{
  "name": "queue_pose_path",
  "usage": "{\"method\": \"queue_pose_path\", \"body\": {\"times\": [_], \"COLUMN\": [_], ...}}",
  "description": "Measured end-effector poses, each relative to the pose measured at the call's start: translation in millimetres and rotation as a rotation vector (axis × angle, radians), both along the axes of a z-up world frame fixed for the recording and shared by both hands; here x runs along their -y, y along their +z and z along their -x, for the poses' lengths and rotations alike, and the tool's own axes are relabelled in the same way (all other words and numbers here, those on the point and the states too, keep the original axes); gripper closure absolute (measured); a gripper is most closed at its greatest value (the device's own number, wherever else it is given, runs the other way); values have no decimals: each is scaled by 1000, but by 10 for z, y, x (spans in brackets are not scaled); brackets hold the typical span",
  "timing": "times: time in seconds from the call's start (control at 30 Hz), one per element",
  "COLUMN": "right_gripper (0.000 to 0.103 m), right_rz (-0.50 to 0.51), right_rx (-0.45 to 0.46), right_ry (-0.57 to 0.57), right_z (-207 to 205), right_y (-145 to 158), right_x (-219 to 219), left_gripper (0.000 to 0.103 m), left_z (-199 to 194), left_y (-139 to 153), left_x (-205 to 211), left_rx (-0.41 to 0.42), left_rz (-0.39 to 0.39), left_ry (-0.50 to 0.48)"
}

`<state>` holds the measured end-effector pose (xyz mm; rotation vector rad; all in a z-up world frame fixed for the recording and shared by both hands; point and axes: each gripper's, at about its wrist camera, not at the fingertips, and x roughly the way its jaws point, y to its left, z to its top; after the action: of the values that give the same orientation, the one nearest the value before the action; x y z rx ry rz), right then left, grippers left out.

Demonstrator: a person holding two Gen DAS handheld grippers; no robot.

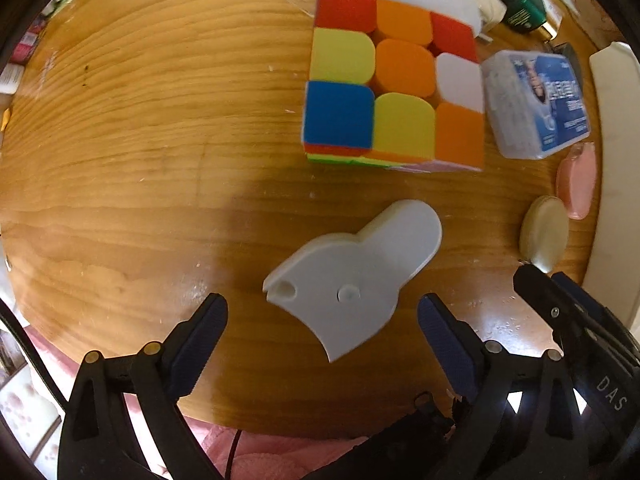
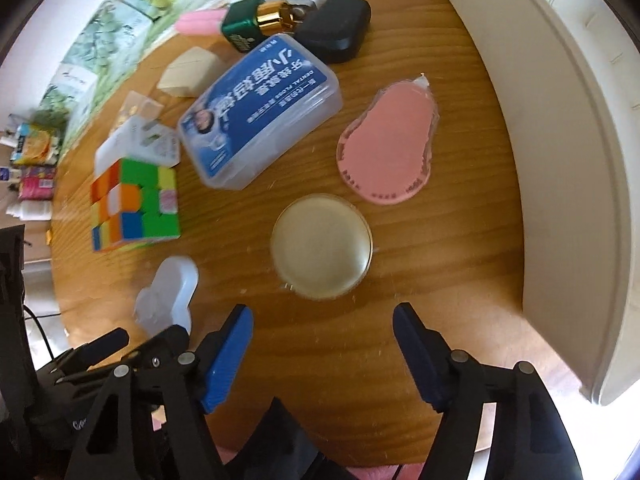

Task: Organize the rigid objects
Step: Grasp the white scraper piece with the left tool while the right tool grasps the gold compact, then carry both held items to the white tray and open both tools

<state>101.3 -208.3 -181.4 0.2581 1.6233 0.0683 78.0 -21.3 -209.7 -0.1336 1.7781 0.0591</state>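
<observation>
Left wrist view: the left tool (image 1: pixel 322 312) sits at the bottom of the frame, its 2 blue-padded fingers spread wide and holding nothing.
Target there: a flat white plastic piece with a rounded tab and a small peg (image 1: pixel 352 276) lies on the wooden tabletop (image 1: pixel 140 140) in the lower centre, between the fingertips and just ahead of them, touching neither.
Beyond it: a multicoloured 3x3 puzzle cube (image 1: pixel 394 84) fills the upper centre; a clear plastic box with a blue label (image 1: pixel 536 104) sits just right of it.
Right edge: a pink pear-shaped flat case (image 1: pixel 578 184), a round cream disc (image 1: pixel 544 236) and a white tray rim (image 1: pixel 612 160).

Right wrist view: the right tool (image 2: pixel 322 320) is at the bottom, fingers also spread and empty.
Target here: the round cream disc (image 2: pixel 322 246) lies in the centre, just ahead of the gap between the fingers.
Around it: pink case (image 2: pixel 386 144) to the upper right, blue-label box (image 2: pixel 260 112) above, cube (image 2: pixel 134 204) at left, white piece (image 2: pixel 168 296) at lower left, white tray (image 2: pixel 560 140) along the right side.

Step in hand: likely the approach, each tool lined up on 1 item, nothing gripped yet.
Next move: probably advance until the fingers flank the item, then squeeze; both are low and flat, so the tips must come right down to the wood. The tray looks like the destination, though that is a guess.
</observation>
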Motion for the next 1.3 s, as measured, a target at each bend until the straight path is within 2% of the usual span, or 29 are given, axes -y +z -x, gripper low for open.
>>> {"method": "queue_pose_path", "body": {"times": [0.13, 0.3, 0.43, 0.5, 0.53, 0.57, 0.73, 0.97, 1.2, 1.3], "right_gripper": [37, 40, 48, 48, 48, 48, 48, 49, 49, 49], "right_rz": [27, 75, 118, 122, 123, 124, 117, 133, 165, 167], "right_rx": [-1, 21, 30, 33, 32, 33, 47, 84, 175, 215], "right_ry": [4, 38, 72, 79, 79, 83, 96, 137, 179, 191], "right_z": [-88, -196, -242, -258, -250, -252, -214, 146, 373, 516], "right_y": [-66, -59, -54, -54, -29, -28, -57, 102, 478, 689], "right_x": [-37, -141, -176, -171, -197, -184, -190, -311, -302, -308], "left_gripper": [9, 12, 22, 30, 39, 41, 42, 42, 42, 42], "left_z": [-65, -187, -255, -283, -301, -318, -339, -234, -89, -120], "left_y": [-108, -112, -30, 25, 64, 107, 151, 298, 713, 1001], "left_x": [21, 89, 120, 135, 153, 170, 195, 157, 287, 400], "left_rx": [-40, -40, -20, -2, 10, 19, 31, 49, 149, 192], "left_rz": [11, -13, -28, -36, -37, -36, -22, 4, 4, 5], "left_ry": [-6, -39, -50, -54, -56, -58, -44, -48, -75, -85]}}
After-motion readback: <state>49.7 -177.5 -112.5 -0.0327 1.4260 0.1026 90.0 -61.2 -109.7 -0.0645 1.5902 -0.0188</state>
